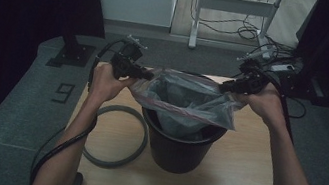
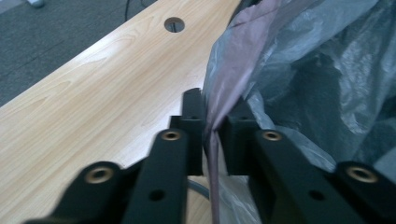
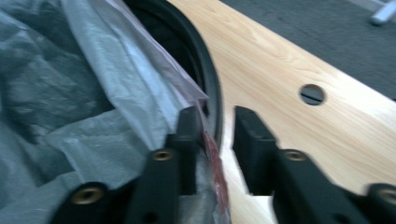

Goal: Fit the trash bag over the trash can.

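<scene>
1. While the black bin (image 1: 179, 143) stands upright on the wooden tabletop (image 1: 242, 161), a grey plastic bag (image 1: 186, 99) sits in its mouth, its upper edge pulled up and spread wide above the bin's rim.
2. At the bin's left, the left gripper (image 1: 147, 75) meets the bag's left edge; in the left gripper view, the left gripper (image 2: 215, 122) has its jaws drawn close together with a pinkish fold of the bag (image 2: 224, 88) pinched between the pads, so it has hold of that edge.
3. At the bin's right, the right gripper (image 1: 224, 87) reaches the bag's right edge, level with the left one.
4. In the right gripper view, the right gripper (image 3: 217, 135) has its jaws partly apart: the bag's edge (image 3: 140, 107), with a red strip along it, lies against the left jaw, while a clear gap separates it from the other jaw. The pads are not pressing on the film from both sides.
5. Behind that gap in the right gripper view runs the bin's dark rim (image 3: 205, 70), just beside the jaws.
6. Left of the bin, a grey ring (image 1: 117, 138) lies flat on the tabletop, close to the bin's base and below the left forearm (image 1: 70, 142).
7. Beyond the bin, a round cable hole (image 2: 174, 24) opens in the tabletop.
</scene>
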A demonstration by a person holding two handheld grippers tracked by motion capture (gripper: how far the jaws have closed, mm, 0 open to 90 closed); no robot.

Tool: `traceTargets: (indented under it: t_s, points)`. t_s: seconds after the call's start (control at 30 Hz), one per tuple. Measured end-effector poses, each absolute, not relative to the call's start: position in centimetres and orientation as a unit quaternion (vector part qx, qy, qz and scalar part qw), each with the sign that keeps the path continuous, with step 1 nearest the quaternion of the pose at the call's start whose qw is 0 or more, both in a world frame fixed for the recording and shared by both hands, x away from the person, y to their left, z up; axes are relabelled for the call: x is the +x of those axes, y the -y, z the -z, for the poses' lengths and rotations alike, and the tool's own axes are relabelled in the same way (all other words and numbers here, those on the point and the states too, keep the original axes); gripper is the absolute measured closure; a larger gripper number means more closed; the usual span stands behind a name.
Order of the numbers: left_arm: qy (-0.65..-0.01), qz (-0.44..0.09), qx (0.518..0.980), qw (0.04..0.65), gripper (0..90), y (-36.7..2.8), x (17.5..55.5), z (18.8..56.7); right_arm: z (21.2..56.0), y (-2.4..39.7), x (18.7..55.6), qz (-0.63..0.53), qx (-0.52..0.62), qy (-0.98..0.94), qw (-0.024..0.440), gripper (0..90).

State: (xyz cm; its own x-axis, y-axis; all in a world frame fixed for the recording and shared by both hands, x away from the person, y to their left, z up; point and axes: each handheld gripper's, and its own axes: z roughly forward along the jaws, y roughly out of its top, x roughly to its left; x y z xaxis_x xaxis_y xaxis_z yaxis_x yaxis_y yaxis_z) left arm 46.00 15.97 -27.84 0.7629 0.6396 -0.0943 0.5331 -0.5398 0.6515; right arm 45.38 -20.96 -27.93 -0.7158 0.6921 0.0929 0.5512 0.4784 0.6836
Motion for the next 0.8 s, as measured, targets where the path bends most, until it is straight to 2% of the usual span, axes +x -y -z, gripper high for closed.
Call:
traceTargets:
  t_s: [0.03,0.17,0.27,0.3,0.33,0.43,0.57,0.7,0.8]
  points:
    - [-0.336,-0.078,0.874,0.343,83.8,-16.0,46.1,27.8,28.0,20.9,45.4,-0.364,0.361,-0.854,0.091,78.0]
    - [-0.353,-0.085,0.862,0.354,86.5,-16.5,46.7,27.6,27.8,20.6,45.4,-0.358,0.362,-0.855,0.098,79.5]
    - [-0.366,-0.079,0.852,0.365,82.0,-16.9,47.1,27.5,27.7,20.5,45.3,-0.358,0.366,-0.852,0.112,80.6]
    - [-0.367,-0.079,0.852,0.364,81.5,-17.0,47.2,27.5,27.6,20.7,45.3,-0.366,0.366,-0.848,0.115,88.3]
    - [-0.367,-0.075,0.852,0.366,80.2,-17.1,47.2,27.5,27.4,20.9,45.3,-0.378,0.367,-0.841,0.123,89.1]
    - [-0.367,-0.076,0.851,0.368,79.2,-17.1,47.3,27.5,27.2,21.2,45.3,-0.378,0.370,-0.840,0.121,89.2]
    - [-0.371,-0.083,0.856,0.349,79.5,-16.5,47.9,27.7,27.2,21.4,45.4,-0.371,0.377,-0.837,0.143,89.3]
    - [-0.383,-0.088,0.864,0.314,83.0,-16.1,48.9,28.5,27.8,21.3,45.9,-0.335,0.389,-0.839,0.179,89.4]
    - [-0.386,-0.073,0.867,0.308,86.7,-16.2,49.3,29.4,28.7,21.6,46.4,-0.324,0.400,-0.839,0.176,89.4]
